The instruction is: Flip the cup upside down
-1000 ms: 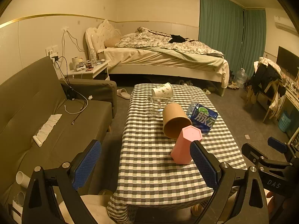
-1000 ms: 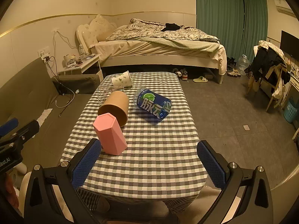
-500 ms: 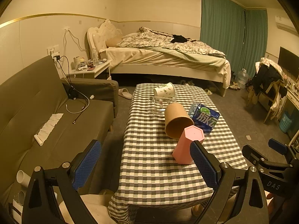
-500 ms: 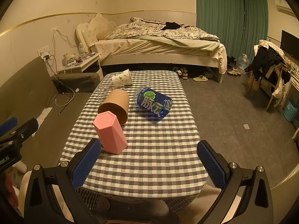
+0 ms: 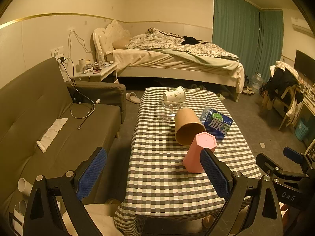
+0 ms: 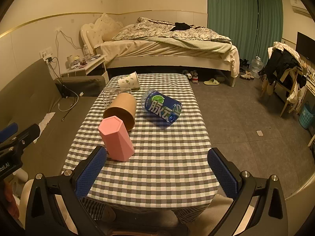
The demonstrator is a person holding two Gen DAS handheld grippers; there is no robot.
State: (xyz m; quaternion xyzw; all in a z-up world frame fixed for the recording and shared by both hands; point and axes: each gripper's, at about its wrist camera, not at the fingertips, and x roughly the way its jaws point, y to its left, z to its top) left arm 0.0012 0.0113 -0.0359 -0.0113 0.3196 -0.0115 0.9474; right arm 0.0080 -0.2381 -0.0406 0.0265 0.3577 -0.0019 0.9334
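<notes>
Approach phase, by the look of it: both grippers sit back off the near table edge w/ nothing held. Left gripper [image 5: 153,175] has jaws spread wide; right gripper [image 6: 156,173] likewise wide, empty.

Which cup is meant isn't certain. Pink hexagonal cup [image 6: 116,139] stands nearest on the checked tablecloth [image 6: 167,157], closed end up, so it looks already inverted. Brown paper cup [image 6: 122,110] lies on its side just behind it, mouth toward the cameras, touching or nearly touching the pink one. Floral paper cup [image 6: 129,82] lies on its side at the far end, next to a clear glass [image 6: 110,96], also tipped over. Blue bottle [image 6: 162,108] lies to the right of the brown cup.

My guess: brown cup is the target. To do it well:
- Come in from its open side w/ jaws wide enough to span the body, not the rim; paper wall prob. crushes easily, so close gently.
- Grip mid-body, lift clear of the cloth before rotating, else cloth may drag.
- Watch the pink cup: it's close enough to get knocked over on approach. Right gripper seems to have the cleaner line.
- Set down mouth flat on the cloth, release only once it sits level.
</notes>
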